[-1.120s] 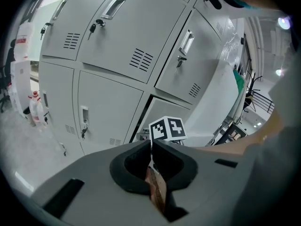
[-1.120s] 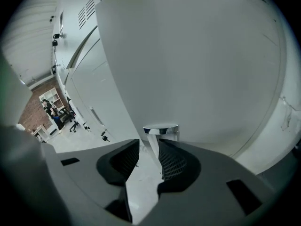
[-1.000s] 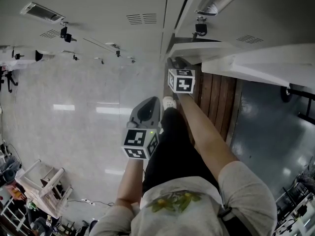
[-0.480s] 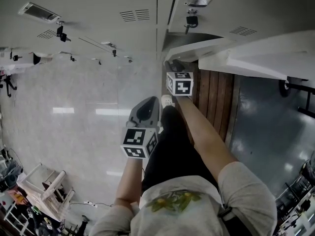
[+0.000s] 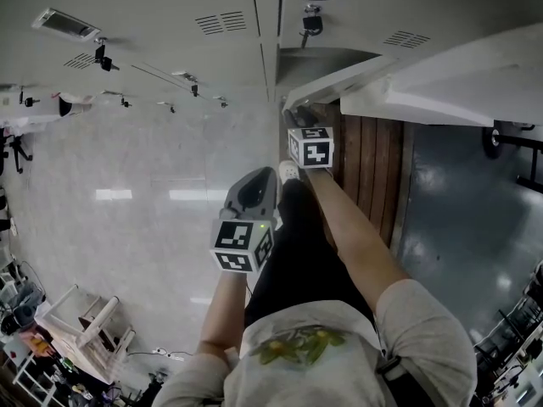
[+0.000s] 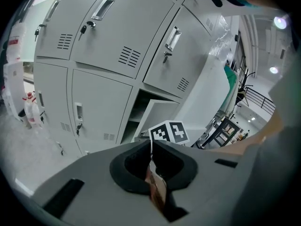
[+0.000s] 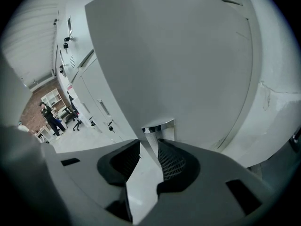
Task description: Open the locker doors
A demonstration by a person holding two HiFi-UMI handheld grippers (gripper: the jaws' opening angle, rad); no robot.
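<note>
A bank of grey lockers (image 5: 153,32) fills the top of the head view. One lower locker door (image 5: 441,83) stands swung out, with a dark opening (image 5: 327,58) behind it. My right gripper (image 5: 295,117) is at that door's edge. In the right gripper view the door (image 7: 178,55) fills the frame, and its edge below the shiny handle (image 7: 159,125) runs between the jaws of my right gripper (image 7: 149,142), which are shut on it. My left gripper (image 5: 254,176) hangs back by the person's leg, shut and empty. It faces the lockers (image 6: 108,36) and the open door (image 6: 160,117).
Brown wooden planks (image 5: 373,168) lie on the floor under the right arm, in front of the lockers. A white rack (image 5: 81,320) stands at the lower left of the glossy floor. A person (image 7: 49,114) stands far off down the locker row.
The locker door has swung further out and the dark opening behind it now shows. My right gripper has stayed on the door's edge. The left gripper has barely moved.
</note>
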